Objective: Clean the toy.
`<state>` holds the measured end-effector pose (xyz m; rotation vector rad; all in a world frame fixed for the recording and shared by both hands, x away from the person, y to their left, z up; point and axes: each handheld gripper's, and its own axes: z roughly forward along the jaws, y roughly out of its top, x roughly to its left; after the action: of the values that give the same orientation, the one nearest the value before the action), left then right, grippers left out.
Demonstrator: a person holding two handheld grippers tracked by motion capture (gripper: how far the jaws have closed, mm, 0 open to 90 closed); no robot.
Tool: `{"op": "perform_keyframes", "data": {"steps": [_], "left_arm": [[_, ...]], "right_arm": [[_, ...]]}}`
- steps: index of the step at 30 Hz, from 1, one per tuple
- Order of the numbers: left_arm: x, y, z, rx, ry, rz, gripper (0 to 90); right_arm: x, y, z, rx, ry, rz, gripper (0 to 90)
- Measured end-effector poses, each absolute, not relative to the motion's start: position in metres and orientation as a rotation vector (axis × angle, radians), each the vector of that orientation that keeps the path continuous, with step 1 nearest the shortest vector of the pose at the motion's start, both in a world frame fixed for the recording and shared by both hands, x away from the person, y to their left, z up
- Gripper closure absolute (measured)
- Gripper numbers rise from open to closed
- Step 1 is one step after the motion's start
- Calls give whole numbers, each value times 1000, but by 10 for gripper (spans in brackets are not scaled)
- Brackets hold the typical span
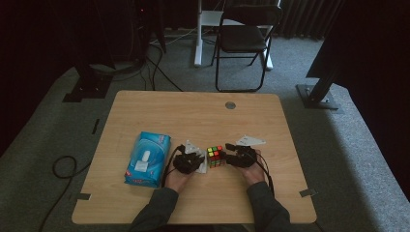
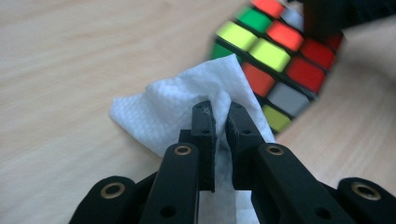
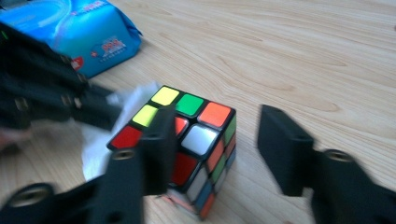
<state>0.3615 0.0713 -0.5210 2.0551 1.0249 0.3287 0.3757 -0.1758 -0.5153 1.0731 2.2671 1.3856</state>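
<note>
fingers pinching wipe, right apart

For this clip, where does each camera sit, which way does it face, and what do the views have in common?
High view: above the person's side, facing forward and down on the table; forearms, hands, left gripper and right gripper show.
Left gripper view: rides the left gripper, looking along jaws pinching the white wipe.
Right gripper view: rides the right gripper, its jaws apart, one each side of the cube.
Shared: cube, wipe and tabletop in all; the blue wipes pack in two.
</note>
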Motion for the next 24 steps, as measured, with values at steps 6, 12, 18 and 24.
{"op": "perform_keyframes", "data": {"steps": [6, 12, 18, 24], "left_arm": [[368, 80, -509, 2019, 1046, 366, 837], [371, 83, -508, 2011, 1054, 364, 837], [373, 83, -509, 2009, 1063, 354, 837], [374, 83, -507, 2016, 1059, 358, 836]], "right_arm": [[371, -163, -509, 1058, 2261, 1355, 253], [368, -149, -511, 1018, 2304, 1310, 191], [366, -142, -514, 988, 2340, 1267, 186], [365, -146, -512, 989, 2353, 1254, 211]]}}
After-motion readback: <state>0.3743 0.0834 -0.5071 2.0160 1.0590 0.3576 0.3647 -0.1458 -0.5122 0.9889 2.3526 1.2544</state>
